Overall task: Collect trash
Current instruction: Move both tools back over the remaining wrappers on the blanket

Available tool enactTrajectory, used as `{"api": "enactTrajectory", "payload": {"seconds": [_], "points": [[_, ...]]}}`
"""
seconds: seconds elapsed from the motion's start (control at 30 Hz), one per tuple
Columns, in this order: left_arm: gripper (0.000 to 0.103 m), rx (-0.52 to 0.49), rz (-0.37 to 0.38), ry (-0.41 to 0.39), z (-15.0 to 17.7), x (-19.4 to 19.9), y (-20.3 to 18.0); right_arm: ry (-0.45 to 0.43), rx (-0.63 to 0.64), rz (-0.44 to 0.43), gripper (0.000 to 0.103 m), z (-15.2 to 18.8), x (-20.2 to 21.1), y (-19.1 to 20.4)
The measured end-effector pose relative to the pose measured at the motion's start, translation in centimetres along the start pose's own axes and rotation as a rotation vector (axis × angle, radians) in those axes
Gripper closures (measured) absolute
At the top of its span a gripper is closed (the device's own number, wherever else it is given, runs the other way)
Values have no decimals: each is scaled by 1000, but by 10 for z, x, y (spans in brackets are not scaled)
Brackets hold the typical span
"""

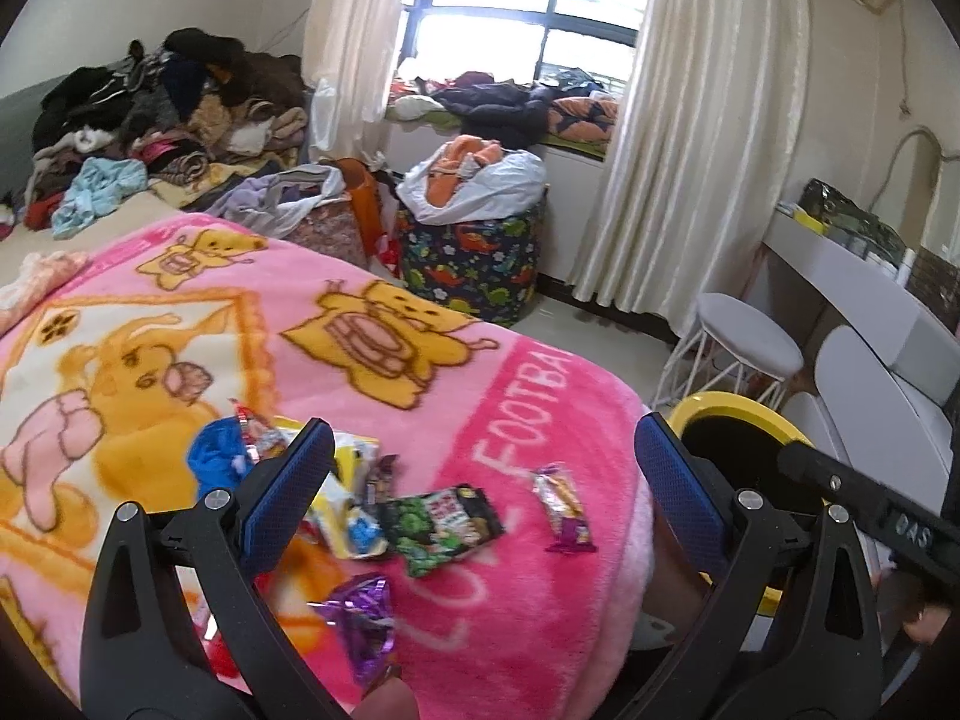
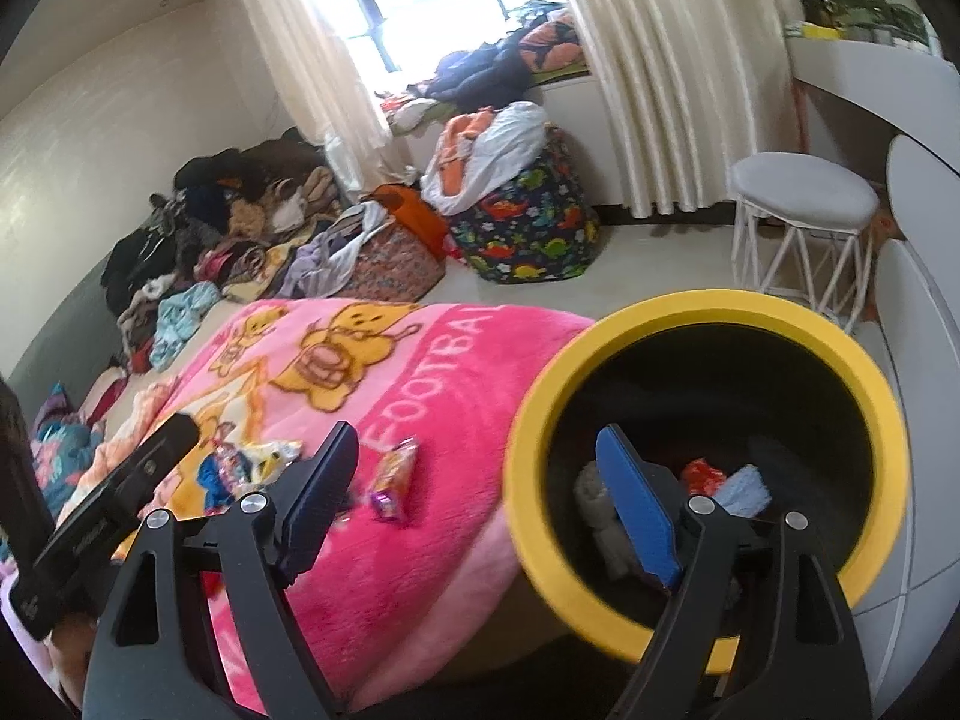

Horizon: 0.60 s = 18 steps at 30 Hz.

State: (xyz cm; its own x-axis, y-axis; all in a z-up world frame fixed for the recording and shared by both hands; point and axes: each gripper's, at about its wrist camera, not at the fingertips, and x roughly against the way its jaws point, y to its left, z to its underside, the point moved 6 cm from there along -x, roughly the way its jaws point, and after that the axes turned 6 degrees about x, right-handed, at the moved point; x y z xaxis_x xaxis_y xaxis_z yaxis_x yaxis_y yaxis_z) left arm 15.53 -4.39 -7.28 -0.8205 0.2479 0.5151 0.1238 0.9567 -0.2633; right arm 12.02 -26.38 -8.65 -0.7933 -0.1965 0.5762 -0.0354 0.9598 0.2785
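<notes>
Several snack wrappers lie on the pink blanket [image 1: 528, 618]: a green-and-black packet [image 1: 441, 519], an orange-and-purple wrapper [image 1: 561, 507] [image 2: 399, 471], a crumpled purple foil [image 1: 360, 618] and a yellow-and-blue heap [image 1: 348, 504]. My left gripper [image 1: 483, 438] hovers open above them with nothing between its fingers. The black bin with a yellow rim [image 2: 690, 312] [image 1: 738, 411] stands beside the bed's corner, with red, blue and grey scraps inside. My right gripper [image 2: 477, 441] is open and holds nothing. One of its fingers is over the blanket's edge, the other over the bin's mouth.
Clothes are piled at the bed's far end [image 1: 162, 114]. A dinosaur-print basket [image 1: 474, 258] stuffed with laundry stands by the curtains. A white stool [image 2: 804, 198] and a white desk [image 1: 864, 276] are to the right. Pale floor lies between the bed and the stool.
</notes>
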Motion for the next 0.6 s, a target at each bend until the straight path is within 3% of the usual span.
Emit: {"api": "enactTrajectory", "payload": {"seconds": [0.3, 0.6], "points": [[11, 49, -51, -12, -4, 5, 40, 30, 126, -82, 21, 17, -10, 62], [11, 124, -110, -19, -7, 9, 86, 73, 207, -135, 21, 34, -19, 99]]}}
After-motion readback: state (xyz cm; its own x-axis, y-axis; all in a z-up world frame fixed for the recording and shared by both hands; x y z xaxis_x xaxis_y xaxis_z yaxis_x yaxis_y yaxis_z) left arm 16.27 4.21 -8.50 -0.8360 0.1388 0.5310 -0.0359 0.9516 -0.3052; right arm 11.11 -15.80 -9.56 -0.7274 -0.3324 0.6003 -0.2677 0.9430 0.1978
